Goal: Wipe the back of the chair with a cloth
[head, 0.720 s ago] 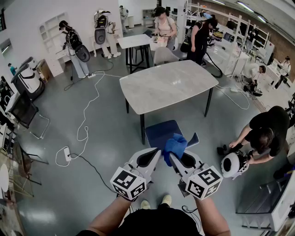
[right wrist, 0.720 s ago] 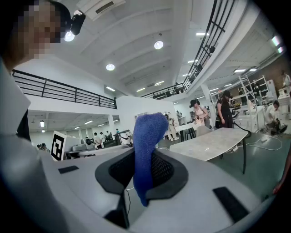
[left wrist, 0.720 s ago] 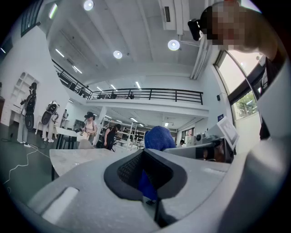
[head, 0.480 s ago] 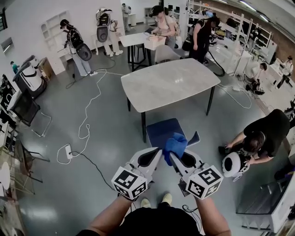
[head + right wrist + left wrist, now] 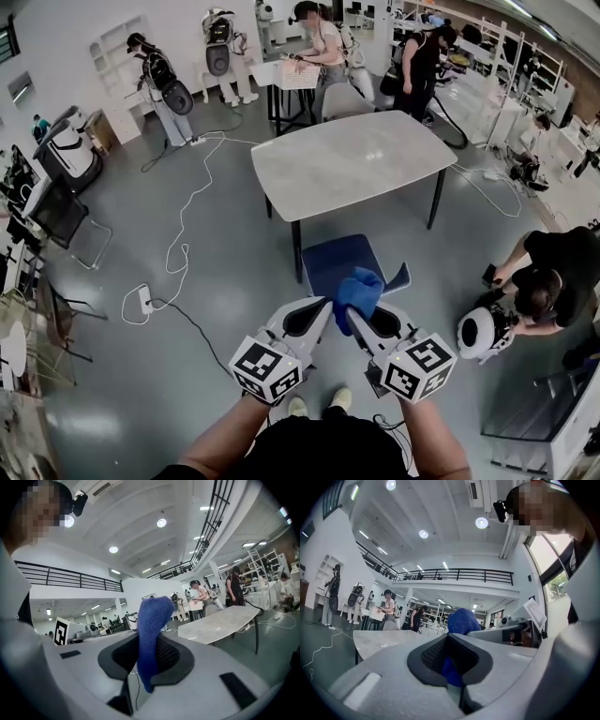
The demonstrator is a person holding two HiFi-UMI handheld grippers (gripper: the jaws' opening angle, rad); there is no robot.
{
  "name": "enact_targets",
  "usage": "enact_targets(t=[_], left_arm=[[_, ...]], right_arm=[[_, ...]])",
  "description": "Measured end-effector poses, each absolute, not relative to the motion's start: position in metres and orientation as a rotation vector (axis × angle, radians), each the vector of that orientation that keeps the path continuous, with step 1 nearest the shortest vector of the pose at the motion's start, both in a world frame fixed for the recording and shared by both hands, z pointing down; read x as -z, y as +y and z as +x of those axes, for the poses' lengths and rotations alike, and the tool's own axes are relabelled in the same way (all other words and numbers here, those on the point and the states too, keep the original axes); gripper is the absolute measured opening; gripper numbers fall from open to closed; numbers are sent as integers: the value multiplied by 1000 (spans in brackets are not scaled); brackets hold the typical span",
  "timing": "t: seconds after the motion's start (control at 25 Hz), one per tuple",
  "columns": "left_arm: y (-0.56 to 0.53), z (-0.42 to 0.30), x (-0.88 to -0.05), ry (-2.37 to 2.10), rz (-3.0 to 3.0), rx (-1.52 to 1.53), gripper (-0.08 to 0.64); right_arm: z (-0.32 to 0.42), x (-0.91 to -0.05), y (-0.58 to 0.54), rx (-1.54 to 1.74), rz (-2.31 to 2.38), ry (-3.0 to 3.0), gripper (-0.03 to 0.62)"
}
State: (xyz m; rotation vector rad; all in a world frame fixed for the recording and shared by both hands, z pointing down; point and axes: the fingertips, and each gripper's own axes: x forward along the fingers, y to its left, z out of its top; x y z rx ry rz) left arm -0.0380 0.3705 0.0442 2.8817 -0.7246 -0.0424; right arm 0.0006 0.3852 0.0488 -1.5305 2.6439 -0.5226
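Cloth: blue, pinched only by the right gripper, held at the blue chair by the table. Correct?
Not only the right. The left gripper view shows the left gripper also shut on the cloth; it and the right gripper both pinch it at the blue chair by the table.

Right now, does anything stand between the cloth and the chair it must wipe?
Nothing visible does. The left tongs and right tongs both grip the blue cloth, which in the head view overlaps the near edge of the blue chair. The table stands beyond the chair.
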Motion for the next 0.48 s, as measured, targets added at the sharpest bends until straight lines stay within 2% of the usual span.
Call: enact_targets(t=[0.48], left_arm=[[350,-3,-50,-859,2849,32,8]], right_arm=[[56,-56,367,568,-1453,2638,83]])
